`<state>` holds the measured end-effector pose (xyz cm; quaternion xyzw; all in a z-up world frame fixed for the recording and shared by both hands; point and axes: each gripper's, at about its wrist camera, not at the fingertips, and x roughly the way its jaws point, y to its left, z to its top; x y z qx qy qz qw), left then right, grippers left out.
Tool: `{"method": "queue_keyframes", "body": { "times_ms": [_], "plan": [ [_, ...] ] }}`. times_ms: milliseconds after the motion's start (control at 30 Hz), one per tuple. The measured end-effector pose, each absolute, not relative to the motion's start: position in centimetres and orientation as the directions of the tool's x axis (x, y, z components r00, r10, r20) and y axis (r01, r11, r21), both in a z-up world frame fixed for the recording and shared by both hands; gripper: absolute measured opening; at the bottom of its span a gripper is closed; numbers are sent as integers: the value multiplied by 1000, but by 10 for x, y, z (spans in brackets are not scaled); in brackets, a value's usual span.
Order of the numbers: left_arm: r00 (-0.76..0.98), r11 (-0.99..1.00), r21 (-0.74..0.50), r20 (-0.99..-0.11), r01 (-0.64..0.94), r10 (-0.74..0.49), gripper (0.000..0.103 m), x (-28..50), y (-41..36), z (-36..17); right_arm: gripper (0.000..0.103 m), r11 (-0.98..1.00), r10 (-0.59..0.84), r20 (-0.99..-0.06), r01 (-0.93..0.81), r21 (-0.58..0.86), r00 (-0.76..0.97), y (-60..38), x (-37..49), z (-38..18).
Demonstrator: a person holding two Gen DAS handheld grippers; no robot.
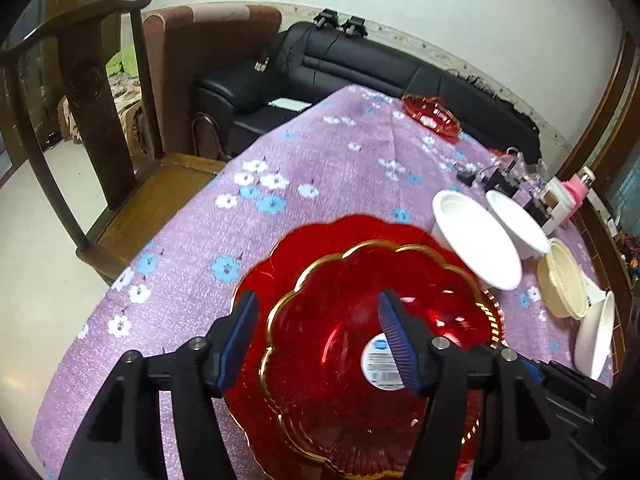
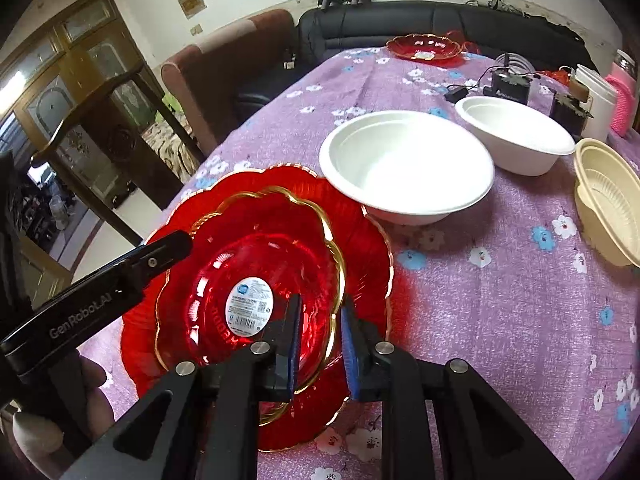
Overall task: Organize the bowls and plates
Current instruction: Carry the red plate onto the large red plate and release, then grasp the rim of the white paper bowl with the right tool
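Note:
A red glass bowl with a gold rim (image 1: 340, 344) (image 2: 256, 264) sits inside a larger red plate (image 1: 256, 276) (image 2: 360, 232) on the purple flowered tablecloth. My left gripper (image 1: 316, 320) is open and hovers over the bowl's left part. My right gripper (image 2: 320, 328) has its jaws narrowly apart on either side of the bowl's near rim; contact is unclear. Two white bowls (image 1: 476, 236) (image 2: 408, 164) (image 2: 516, 136) and a cream bowl (image 1: 560, 280) (image 2: 608, 196) stand to the right. Another red dish (image 1: 432, 114) (image 2: 424, 46) sits at the far edge.
A white plate (image 1: 596, 336) lies at the right edge. Black boxes with cables (image 2: 508, 84), a white container (image 2: 596, 100) and a pink item (image 2: 622, 100) crowd the far right. A wooden chair (image 1: 100, 132) stands left of the table, a black sofa (image 1: 360, 60) behind.

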<state>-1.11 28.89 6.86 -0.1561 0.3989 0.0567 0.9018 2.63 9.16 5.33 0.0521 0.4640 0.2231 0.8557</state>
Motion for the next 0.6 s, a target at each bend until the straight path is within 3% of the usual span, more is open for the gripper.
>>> {"method": "queue_keyframes", "body": {
  "times_ms": [233, 367, 600],
  "plan": [
    [722, 935, -283, -690, -211, -46, 66, -34, 292, 90, 22, 891, 453, -708, -272, 363, 542, 57, 32, 78],
    [748, 924, -322, -661, -205, -64, 72, -54, 295, 97, 22, 914, 394, -731, -154, 376, 557, 35, 56, 73],
    [746, 910, -354, -661, -215, -81, 73, -67, 305, 94, 22, 870, 421, -763, 20, 493, 491, 14, 109, 43]
  ]
}}
